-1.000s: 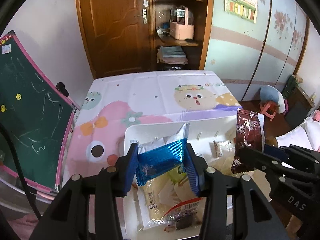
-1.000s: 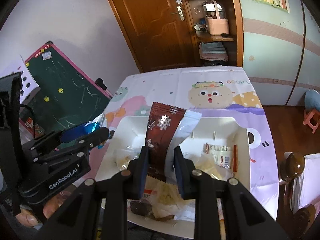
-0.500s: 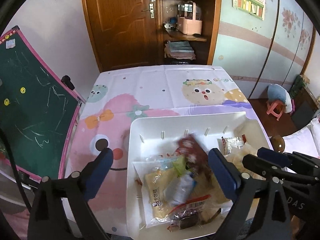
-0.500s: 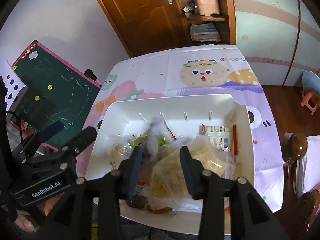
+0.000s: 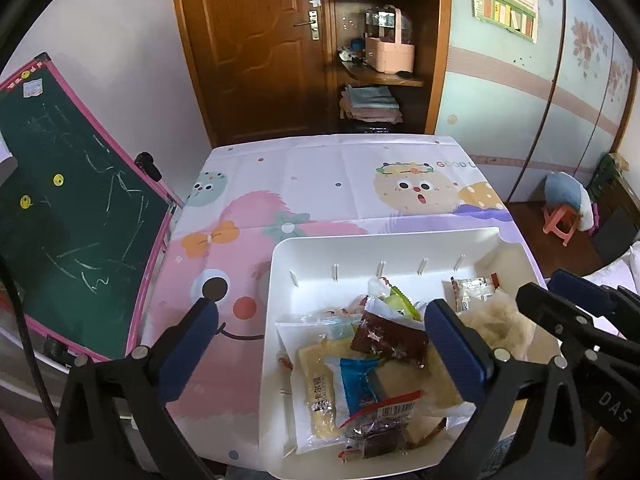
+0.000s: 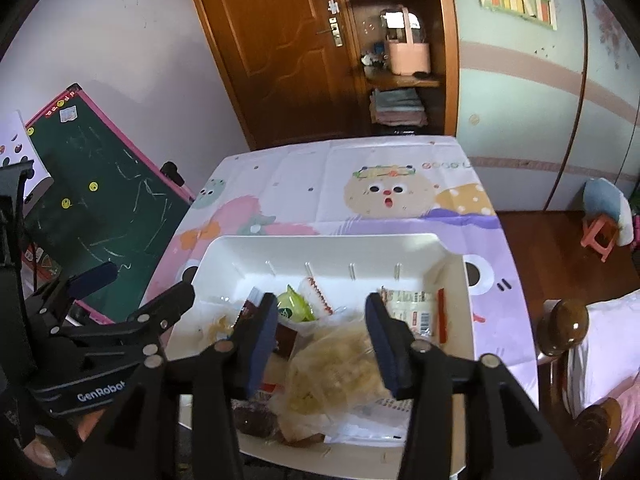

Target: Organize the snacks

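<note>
A white bin (image 5: 320,245) (image 6: 332,240) sits on the cartoon tablecloth (image 5: 328,184) and holds several snack packets. A dark brown packet (image 5: 390,340) lies on the pile, with a blue packet (image 5: 360,382) below it and a green one (image 6: 294,307) further back. A clear bag of pale snacks (image 6: 336,364) fills the near right side. My left gripper (image 5: 320,320) is wide open and empty above the bin's left side. My right gripper (image 6: 322,328) is open and empty above the clear bag.
A green chalkboard (image 5: 68,216) with a pink frame leans at the table's left edge. A wooden door and corner shelves (image 5: 380,68) stand behind the table. A pink stool (image 5: 562,220) sits on the floor to the right.
Both grippers opened. The left let go of the blue packet and the right let go of the brown packet; both packets now lie in the bin. Both grippers rose.
</note>
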`<state>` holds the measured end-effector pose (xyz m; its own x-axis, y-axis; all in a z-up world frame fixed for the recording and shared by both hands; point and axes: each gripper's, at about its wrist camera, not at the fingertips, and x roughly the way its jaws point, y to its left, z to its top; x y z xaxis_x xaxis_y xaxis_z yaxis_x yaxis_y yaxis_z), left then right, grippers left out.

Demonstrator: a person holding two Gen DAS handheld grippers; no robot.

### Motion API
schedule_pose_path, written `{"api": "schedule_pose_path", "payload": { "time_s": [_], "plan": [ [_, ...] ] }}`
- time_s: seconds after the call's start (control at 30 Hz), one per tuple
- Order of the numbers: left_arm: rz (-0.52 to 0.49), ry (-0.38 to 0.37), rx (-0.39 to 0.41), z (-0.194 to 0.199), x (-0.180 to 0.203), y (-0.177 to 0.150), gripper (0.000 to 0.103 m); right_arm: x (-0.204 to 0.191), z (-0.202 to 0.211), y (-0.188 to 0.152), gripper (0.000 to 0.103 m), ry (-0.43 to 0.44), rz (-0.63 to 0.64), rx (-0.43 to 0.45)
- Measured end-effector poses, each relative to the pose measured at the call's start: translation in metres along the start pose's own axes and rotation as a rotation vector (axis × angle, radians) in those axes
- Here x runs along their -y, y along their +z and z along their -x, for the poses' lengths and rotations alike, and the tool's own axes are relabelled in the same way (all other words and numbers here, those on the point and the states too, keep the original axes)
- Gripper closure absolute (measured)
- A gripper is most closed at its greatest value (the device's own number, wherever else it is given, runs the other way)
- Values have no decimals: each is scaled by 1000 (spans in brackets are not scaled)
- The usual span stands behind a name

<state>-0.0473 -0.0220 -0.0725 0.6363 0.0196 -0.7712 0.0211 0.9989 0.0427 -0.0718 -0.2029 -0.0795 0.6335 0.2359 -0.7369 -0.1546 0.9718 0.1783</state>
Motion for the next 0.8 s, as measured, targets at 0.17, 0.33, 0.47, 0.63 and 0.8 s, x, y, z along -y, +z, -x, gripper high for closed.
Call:
{"api": "schedule_pose_path", "payload": {
  "time_s": [0.17, 0.33, 0.47, 0.63, 0.8],
  "plan": [
    [4, 4, -9, 4, -1, 0, 0, -4, 7, 1, 53, -28, 15, 25],
    [10, 23, 37, 18, -1, 1, 0, -10, 13, 2, 53, -28, 31, 46],
    [18, 40, 67, 26, -2, 3, 0, -13, 15, 2, 49, -48, 44, 61],
    [42, 35, 62, 28, -5, 3, 0, -13, 18, 3, 44, -38, 37, 72],
    [49, 43, 66, 30, -5, 3, 0, -14, 20, 3, 44, -45, 42, 84]
  ]
}}
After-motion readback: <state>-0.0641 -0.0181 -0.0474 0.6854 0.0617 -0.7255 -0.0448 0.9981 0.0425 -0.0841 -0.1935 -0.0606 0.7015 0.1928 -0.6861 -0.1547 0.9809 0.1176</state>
